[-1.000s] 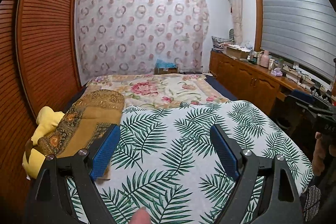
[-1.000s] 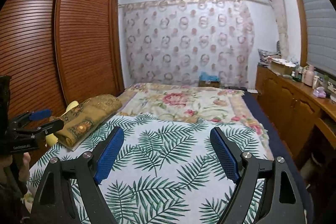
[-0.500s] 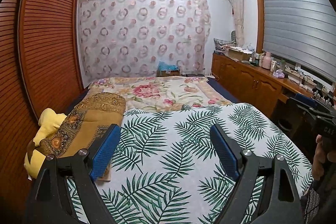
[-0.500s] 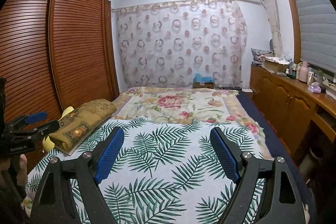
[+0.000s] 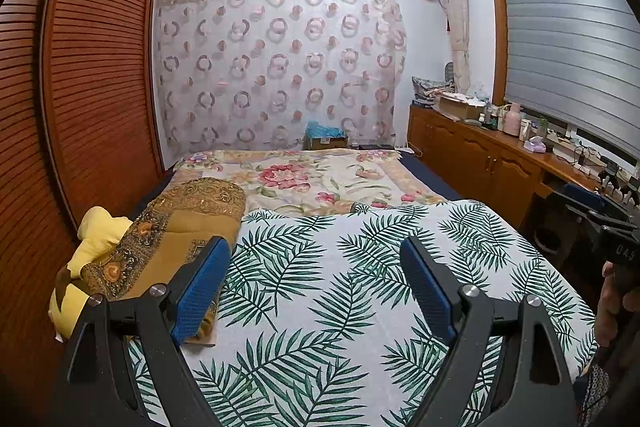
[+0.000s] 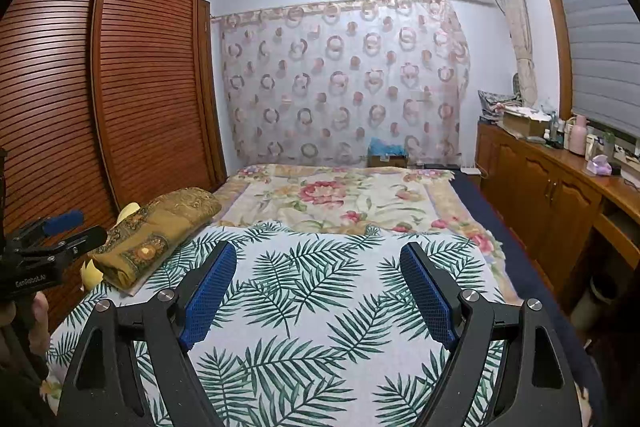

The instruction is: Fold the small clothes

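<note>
Folded brocade cloth (image 5: 176, 227), maybe quilted, beside flat leaf-print sheet (image 5: 340, 279); left tongs (image 5: 316, 287), right tongs (image 6: 316, 287) apart, empty

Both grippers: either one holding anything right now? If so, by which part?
Nothing held. The left gripper and right gripper both stand open over the palm-leaf sheet, with only sheet showing between the blue fingers.

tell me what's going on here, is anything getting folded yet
Not yet. A person holds the left gripper and the right gripper over the palm-leaf sheet on the bed, both open and empty. No small clothes lie on the sheet in front of them. A folded brown patterned blanket sits at the sheet's left edge, untouched.
</note>
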`<state>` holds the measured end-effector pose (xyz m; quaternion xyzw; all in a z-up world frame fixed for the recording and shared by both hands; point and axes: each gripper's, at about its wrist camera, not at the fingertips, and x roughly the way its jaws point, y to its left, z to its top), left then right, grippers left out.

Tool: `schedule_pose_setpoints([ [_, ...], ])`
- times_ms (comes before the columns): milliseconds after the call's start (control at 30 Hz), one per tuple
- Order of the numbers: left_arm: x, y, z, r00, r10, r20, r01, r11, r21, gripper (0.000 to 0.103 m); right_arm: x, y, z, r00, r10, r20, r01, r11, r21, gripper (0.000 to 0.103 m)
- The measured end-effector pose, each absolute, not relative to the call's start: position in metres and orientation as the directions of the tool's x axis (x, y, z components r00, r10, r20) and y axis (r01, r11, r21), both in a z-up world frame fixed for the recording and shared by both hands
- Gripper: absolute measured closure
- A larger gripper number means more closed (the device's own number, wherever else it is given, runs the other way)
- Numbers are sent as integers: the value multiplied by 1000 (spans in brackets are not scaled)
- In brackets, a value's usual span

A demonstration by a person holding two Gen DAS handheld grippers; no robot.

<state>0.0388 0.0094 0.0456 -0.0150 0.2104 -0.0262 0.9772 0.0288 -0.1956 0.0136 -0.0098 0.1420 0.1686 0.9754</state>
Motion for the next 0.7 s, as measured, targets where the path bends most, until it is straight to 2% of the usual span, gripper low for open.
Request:
schedule_pose_setpoints([
  [700, 37, 15, 48, 913, -52, -405, 40, 998, -38, 15, 32, -209, 18, 897, 337, -286, -345, 938, 23, 18],
])
